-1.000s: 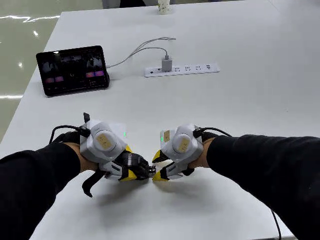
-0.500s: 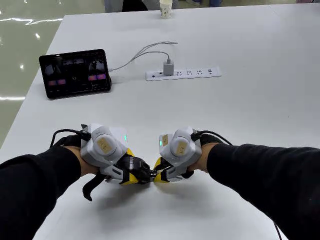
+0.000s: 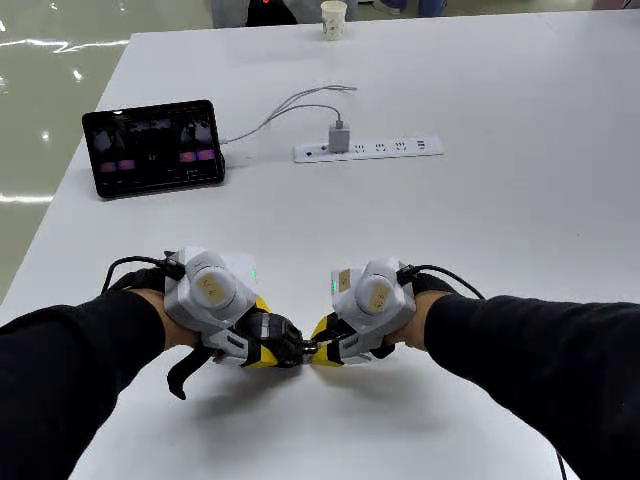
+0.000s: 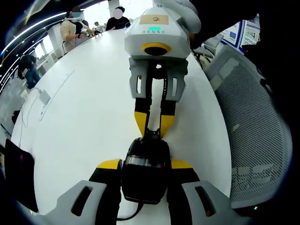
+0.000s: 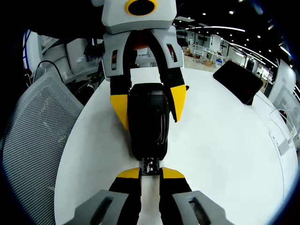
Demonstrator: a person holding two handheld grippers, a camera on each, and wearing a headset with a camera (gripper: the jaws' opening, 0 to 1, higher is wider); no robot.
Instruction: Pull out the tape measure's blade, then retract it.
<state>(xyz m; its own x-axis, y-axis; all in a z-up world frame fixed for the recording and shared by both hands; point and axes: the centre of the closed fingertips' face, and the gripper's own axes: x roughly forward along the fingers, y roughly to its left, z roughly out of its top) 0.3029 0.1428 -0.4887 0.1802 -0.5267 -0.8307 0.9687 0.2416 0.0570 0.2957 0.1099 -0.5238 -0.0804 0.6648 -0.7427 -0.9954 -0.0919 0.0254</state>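
I have the left gripper (image 4: 145, 164) clamped on the tape measure (image 4: 146, 180), the right gripper (image 5: 150, 174) pinching its blade tip (image 5: 150, 165), barely drawn out.

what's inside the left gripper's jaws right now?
The black tape measure case, clamped in the left gripper. The right gripper pinches the blade's end at the case mouth. Hidden: whatever blade is coiled inside the case, and the case's underside.

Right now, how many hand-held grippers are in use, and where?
2. The left hand-held gripper is shut on the tape measure; the right hand-held gripper faces it, pinching the blade's tip.
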